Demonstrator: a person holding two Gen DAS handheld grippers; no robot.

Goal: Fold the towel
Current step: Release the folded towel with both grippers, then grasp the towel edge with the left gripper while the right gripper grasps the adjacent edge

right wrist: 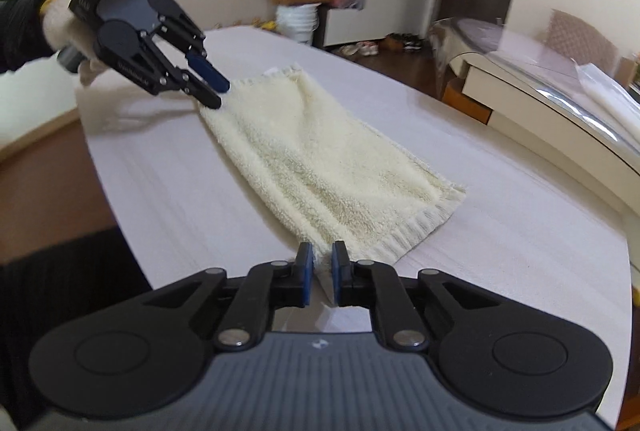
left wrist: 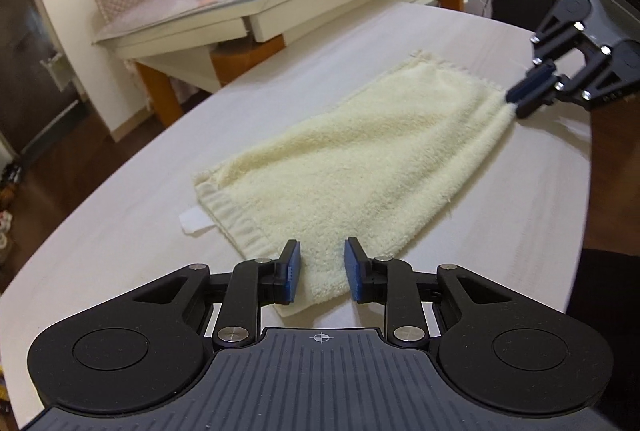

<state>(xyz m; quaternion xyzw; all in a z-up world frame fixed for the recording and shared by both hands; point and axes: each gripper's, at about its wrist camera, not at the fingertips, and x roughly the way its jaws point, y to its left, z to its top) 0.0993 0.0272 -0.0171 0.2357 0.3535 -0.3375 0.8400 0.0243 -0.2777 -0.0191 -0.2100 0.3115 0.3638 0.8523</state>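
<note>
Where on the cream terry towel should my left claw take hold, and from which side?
Take the cream terry towel by its near corner, at the ribbed hem, which the left claw straddles. Come in low from the near edge of the white table: the cloth lies flat, and the right claw holds the far corner.

A cream terry towel (left wrist: 344, 167) with ribbed hems lies between blue-padded black jaws, on a pale grey table (left wrist: 120, 223).
</note>
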